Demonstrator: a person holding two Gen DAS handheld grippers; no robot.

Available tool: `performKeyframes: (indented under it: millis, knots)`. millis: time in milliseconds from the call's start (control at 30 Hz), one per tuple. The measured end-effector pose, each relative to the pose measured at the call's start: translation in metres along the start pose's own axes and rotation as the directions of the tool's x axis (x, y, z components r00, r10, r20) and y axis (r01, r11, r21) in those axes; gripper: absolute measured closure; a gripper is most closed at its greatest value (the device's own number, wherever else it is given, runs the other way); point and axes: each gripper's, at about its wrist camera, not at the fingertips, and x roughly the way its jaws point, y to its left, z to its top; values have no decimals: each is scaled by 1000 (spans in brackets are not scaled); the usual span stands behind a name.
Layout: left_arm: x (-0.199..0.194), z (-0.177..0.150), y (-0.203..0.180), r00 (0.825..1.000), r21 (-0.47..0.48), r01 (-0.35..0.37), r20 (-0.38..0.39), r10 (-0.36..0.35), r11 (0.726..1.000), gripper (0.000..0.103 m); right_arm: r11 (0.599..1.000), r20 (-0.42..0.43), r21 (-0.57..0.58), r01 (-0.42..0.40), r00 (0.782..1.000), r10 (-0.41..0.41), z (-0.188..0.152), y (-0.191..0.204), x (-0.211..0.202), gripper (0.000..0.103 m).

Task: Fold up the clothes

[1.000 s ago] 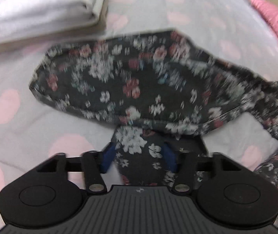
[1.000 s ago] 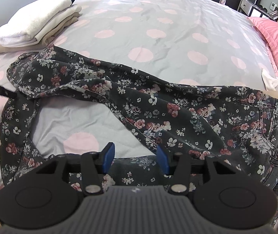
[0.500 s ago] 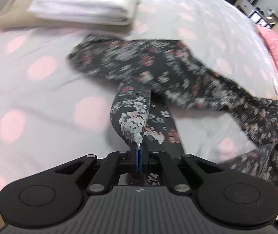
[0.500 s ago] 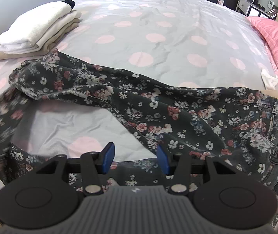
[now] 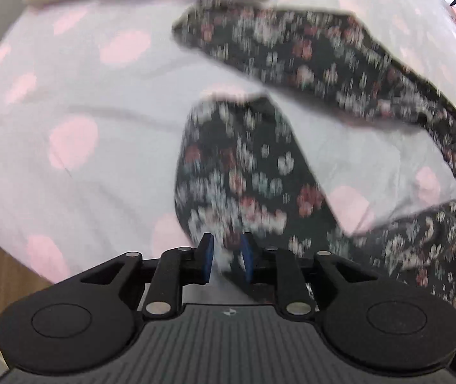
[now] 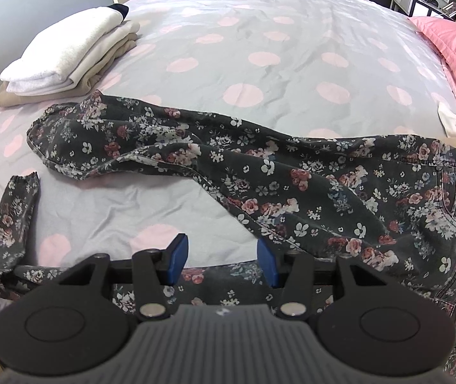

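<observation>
Left claw [image 5: 227, 257] sits at the bottom centre of its view, its blue pads a narrow gap apart after just easing open, with the blurred hem of the dark floral-print trousers [image 6: 292, 188] between them; whether the pads press the cloth I cannot tell. From that claw the near trouser leg [image 5: 237, 166] runs straight up the frame, while the other leg slants from upper centre to right. Folded white and beige clothes [image 6: 68, 54] lie at upper left of the right view, near that leg's hem. Right claw [image 6: 223, 257], bottom centre, stands wide and empty just above the near leg's cloth; the waist lies to its right. Grey bed cover with pink dots [image 6: 260, 32] offers open room beyond.
</observation>
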Motion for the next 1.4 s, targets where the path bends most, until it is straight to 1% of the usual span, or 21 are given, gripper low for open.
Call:
performKeyframes:
  millis: [33,100,167,200,300,367,433,500,533,567,600,633,667,700,767,867,933,1033,1167,1233,1400]
  knots:
    - [-7,8,-2,1000,9,-3,26,3,1000,83,1000,3,1,0,1000,0,0,0,0,51]
    - [-12,23,-9,997,12,27,76,-28,1000,75,1000,5,4,1,1000,-1,1,0,-1,51]
    - [-13,40,-17,991,7,62,115,-63,998,54,1000,4,10,4,1000,-4,1,-2,0,50]
    - [-9,48,-23,989,3,74,124,-74,997,53,1000,2,14,6,1000,-6,1,-3,0,50]
    - [17,71,-46,993,-1,56,104,-56,998,53,1000,1,29,12,1000,-12,0,-7,1,50]
    - [39,84,-60,997,-4,2,79,-1,1000,53,999,2,36,14,1000,-14,0,-11,1,50]
    - [61,91,-67,997,-2,-62,37,62,998,53,999,6,38,17,1000,-17,0,-13,0,50]
    - [80,94,-68,992,-5,-122,15,122,993,58,999,10,37,20,1000,-20,0,-15,-1,50]
    - [88,94,-66,990,-9,-138,7,138,990,62,999,11,37,20,1000,-21,0,-17,-1,50]
    - [93,93,-62,992,-15,-129,2,129,992,72,999,12,37,21,1000,-21,0,-18,-1,50]
    - [95,91,-56,995,-33,-96,1,96,995,79,999,13,36,22,1000,-22,0,-19,-1,50]
    - [95,90,-50,997,-66,-74,2,74,995,89,999,13,36,24,1000,-24,-1,-20,-1,50]
    - [95,88,-45,999,-97,-53,5,53,994,96,999,11,37,26,1000,-26,0,-21,-1,50]
    - [88,86,-43,999,-94,-49,19,51,994,98,999,9,37,28,1000,-28,0,-21,0,50]
    - [75,83,-39,998,-86,-43,48,47,995,99,999,4,35,33,999,-33,-1,-22,1,50]
    - [35,78,-30,993,-56,-24,115,30,998,100,999,2,30,33,999,-33,-1,-20,1,50]
    - [7,71,-22,989,-36,-35,145,40,999,100,999,2,25,30,1000,-30,-2,-18,1,50]
    - [-30,58,-3,989,-19,-55,135,57,998,100,999,-1,24,31,1000,-31,-2,-15,2,50]
    - [-65,35,28,991,-4,-116,73,115,993,100,999,-8,40,24,1000,-24,-1,-14,4,50]
    - [-74,24,47,991,-13,-131,36,132,991,100,999,-12,45,19,1000,-19,1,-12,5,50]
    - [-59,-13,75,988,-37,-144,-68,141,989,100,999,-15,52,9,1000,-9,5,-3,9,50]
